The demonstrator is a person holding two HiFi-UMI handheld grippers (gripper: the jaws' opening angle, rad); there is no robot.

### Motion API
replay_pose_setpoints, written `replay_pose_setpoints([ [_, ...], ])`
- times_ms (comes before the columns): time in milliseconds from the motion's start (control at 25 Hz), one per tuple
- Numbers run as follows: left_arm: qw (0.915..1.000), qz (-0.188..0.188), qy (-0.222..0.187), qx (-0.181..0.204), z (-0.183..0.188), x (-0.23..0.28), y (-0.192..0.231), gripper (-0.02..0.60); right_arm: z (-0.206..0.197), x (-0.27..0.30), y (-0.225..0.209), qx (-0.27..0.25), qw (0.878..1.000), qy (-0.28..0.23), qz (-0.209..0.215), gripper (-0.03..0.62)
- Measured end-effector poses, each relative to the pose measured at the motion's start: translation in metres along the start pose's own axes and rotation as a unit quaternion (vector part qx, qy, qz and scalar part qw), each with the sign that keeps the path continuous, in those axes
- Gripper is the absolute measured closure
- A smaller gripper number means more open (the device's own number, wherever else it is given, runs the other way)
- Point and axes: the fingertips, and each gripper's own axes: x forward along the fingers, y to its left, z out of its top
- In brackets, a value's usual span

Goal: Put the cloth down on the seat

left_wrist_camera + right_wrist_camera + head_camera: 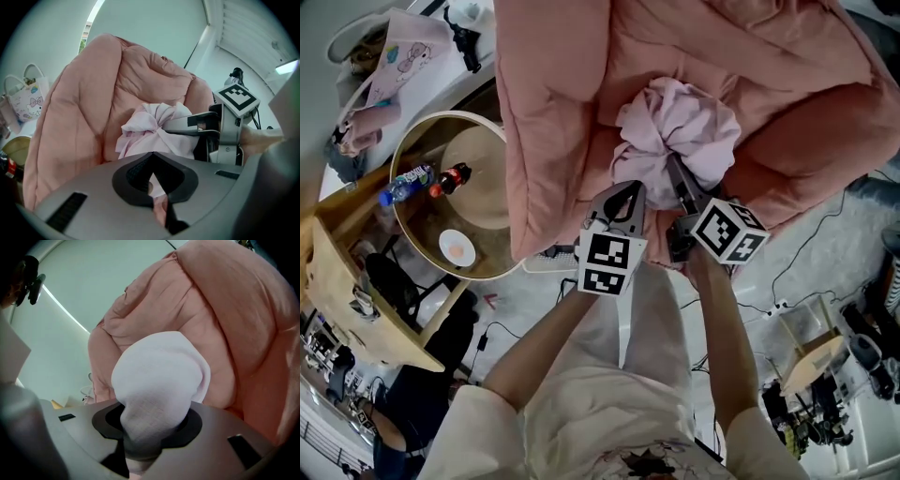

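Left gripper and right gripper each pinch the bunched cloth at the pink seat's middle (contact unclear); settle it fully, then release together.

cloth: bunched, over pink seat | left gripper, right gripper: jaws at cloth

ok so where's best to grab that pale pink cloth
Pinch the cloth by the gathered folds on its near side, from the person's side, as the left gripper and right gripper do. The rest is a loose puffed ball, likely too wide for jaws.
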Motion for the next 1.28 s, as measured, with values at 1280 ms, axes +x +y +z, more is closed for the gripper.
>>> replay_pose_setpoints([
  [1280, 0.9965, 0.011, 0.081, 0.019, -0.072, 0.068, 0.017, 0.577, -0.058, 0.034, -0.121, -0.067, 0.966, 0.130, -0.214, 0.283],
])
